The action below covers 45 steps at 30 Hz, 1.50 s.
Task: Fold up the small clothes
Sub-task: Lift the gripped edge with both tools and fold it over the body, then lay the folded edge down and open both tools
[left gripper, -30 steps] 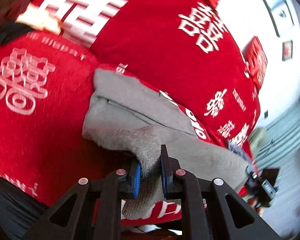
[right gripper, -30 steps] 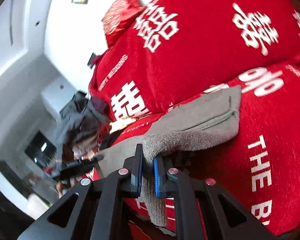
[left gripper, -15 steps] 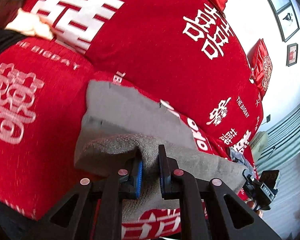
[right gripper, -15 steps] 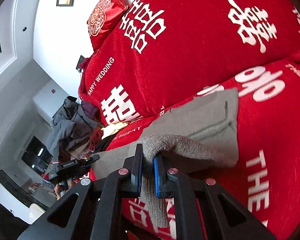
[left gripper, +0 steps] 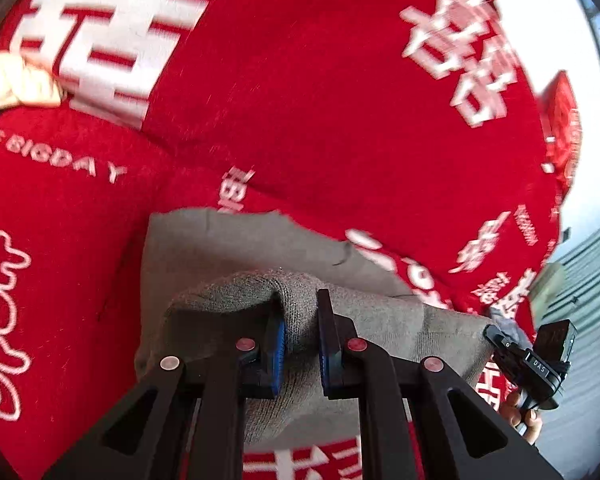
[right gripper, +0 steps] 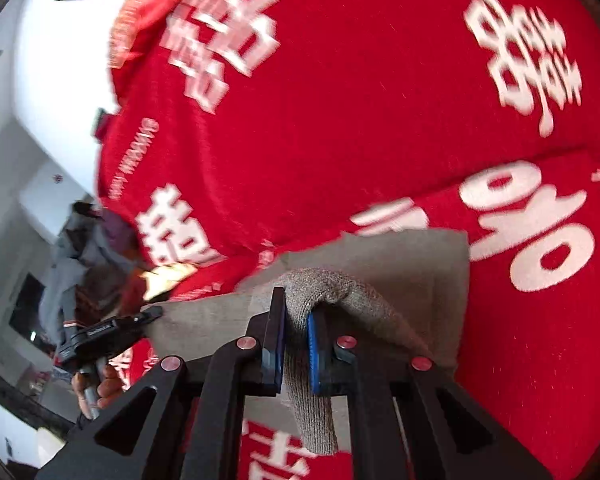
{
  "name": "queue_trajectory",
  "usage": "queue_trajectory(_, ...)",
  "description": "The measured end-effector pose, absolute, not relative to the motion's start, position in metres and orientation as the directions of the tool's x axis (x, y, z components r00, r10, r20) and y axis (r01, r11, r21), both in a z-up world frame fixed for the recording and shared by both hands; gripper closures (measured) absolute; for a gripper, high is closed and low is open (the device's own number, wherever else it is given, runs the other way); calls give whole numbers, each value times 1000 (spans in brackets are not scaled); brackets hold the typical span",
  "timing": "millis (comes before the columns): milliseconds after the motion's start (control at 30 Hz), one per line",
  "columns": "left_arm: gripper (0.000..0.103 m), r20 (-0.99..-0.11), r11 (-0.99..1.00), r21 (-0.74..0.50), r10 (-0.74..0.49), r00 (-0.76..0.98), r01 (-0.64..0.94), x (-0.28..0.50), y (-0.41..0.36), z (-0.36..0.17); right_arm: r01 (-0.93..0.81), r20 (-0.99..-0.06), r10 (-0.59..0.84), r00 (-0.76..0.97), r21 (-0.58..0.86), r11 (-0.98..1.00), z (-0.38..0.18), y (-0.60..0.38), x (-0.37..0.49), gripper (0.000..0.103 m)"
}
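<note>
A grey knit garment (left gripper: 236,248) lies on a red sofa cover with white lettering. In the left wrist view my left gripper (left gripper: 299,320) is shut on a bunched fold of its near edge, held over the flat part. In the right wrist view my right gripper (right gripper: 296,320) is shut on the other end of the same grey garment (right gripper: 420,256), with a strip of knit hanging down between its blue pads (right gripper: 314,354). Each view shows the other gripper at its edge, held by a hand (right gripper: 108,384).
The red sofa back (left gripper: 300,80) rises right behind the garment. A pile of dark clothes (right gripper: 84,248) and a pale cloth (left gripper: 16,84) lie at the sofa's far end. A red cushion (left gripper: 564,128) leans against the white wall.
Both grippers have carried the held near edge forward over the garment toward the sofa back, so less of the flat grey part shows. Both grips stay shut.
</note>
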State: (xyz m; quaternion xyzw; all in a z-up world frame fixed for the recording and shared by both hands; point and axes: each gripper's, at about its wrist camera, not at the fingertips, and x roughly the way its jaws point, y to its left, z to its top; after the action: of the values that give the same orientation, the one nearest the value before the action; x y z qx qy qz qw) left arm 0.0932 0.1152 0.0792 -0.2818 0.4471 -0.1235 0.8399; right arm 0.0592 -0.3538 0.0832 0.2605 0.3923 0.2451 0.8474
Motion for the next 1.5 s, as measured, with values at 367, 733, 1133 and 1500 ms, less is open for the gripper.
queue_trajectory(367,72,-759,786,-593,-474,446,-173,133,122,6,-84,-674,541,504,584,807,20,-347,106,88)
queue_trajectory(733,23,-750,821,-568,-482,452,-67,80,95,21,-160,-665,580,471,582,797,18,-337,62,54)
queue_trajectory(1133,91,-747,848,-529,-450,490,-27,111,84,48,-232,-586,629,511,611,757,54,-329,79,91)
queue_trajectory(1500,26,-770,746,-592,-411,488,-305,214,113,19,-15,-677,554,485,627,779,32,-324,200,61)
